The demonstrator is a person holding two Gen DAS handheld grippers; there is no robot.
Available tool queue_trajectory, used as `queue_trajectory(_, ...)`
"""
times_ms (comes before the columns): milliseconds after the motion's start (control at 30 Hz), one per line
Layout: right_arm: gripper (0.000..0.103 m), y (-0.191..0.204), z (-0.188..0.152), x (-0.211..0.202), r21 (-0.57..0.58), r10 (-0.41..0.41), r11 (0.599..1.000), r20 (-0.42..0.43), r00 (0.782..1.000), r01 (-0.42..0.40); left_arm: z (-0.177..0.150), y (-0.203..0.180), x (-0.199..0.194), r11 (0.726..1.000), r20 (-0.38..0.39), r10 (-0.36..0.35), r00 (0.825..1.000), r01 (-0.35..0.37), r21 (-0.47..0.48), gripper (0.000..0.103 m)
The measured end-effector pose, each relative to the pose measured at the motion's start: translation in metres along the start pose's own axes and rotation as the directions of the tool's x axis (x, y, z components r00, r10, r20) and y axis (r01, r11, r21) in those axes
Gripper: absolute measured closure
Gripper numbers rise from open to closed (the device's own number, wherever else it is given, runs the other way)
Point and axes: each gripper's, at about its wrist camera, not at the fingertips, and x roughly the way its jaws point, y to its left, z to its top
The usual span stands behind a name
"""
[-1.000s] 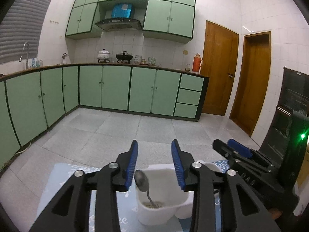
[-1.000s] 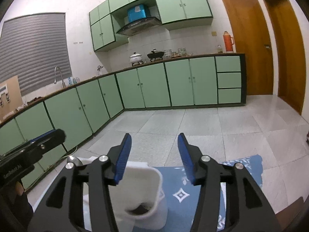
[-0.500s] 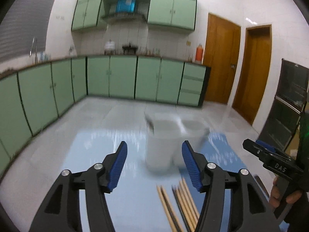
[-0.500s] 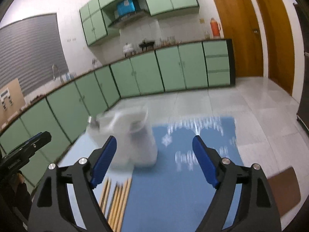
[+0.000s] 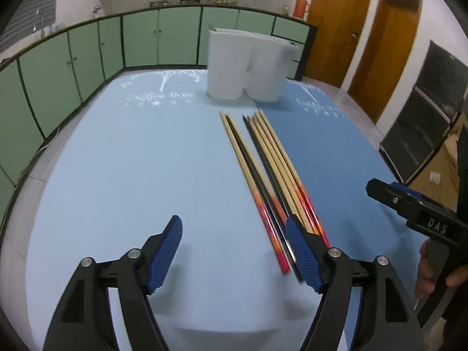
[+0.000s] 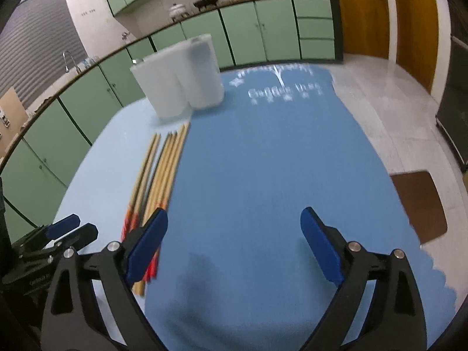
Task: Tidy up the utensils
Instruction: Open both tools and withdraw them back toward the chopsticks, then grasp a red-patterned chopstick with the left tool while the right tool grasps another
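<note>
Both hand-held grippers, left (image 5: 234, 256) and right (image 6: 234, 244), are wide and empty. Chopsticks (image 5: 270, 172) lie mid-worktop, before the holder (image 5: 247, 64) at the far edge. Grip one pair near the painted ends.

The left hand-held gripper (image 5: 233, 251) has two matte black plastic arms with triangular cut-outs, each fastened by round silver screws. Its fingers (image 5: 165, 253) carry bright blue ribbed pads on their inner faces. The right hand-held gripper (image 6: 234, 242) is built the same way: black skeletal arms, silver screw heads, and blue pads on the fingers (image 6: 321, 247). Seen from the left wrist view, the right gripper's black body bears white lettering reading "DAS", and bare skin of the person's right hand (image 5: 438, 272) shows around its handle.
</note>
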Motion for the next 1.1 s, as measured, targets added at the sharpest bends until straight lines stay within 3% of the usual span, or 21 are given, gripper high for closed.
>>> queue_trajectory(233,0.014,-0.002,-0.001,-0.013,-0.009,-0.009,1.000,0.022,1.000,0.009,-0.014,-0.010,0.007,1.000,-0.023,0.001,1.000,0.000,0.018,0.031)
queue_trajectory(467,0.014,0.002,-0.005,-0.018,-0.021,-0.006,1.000,0.029,1.000,0.007,-0.026,-0.016,0.016,0.997,-0.022,0.057,0.998,-0.056,0.052,0.031)
queue_trajectory(767,0.014,0.028,-0.027,-0.006,-0.098,0.012,0.995,-0.020,1.000,-0.014,-0.031,0.007,0.008,0.994,-0.003,0.104,0.995,-0.104,0.016,0.033)
queue_trajectory(1100,0.015,0.052,-0.039,0.013,-0.216,-0.059,0.975,-0.018,0.998,0.054,-0.034,0.006,0.008,0.995,0.004,0.097,0.995,-0.097,0.026,0.037)
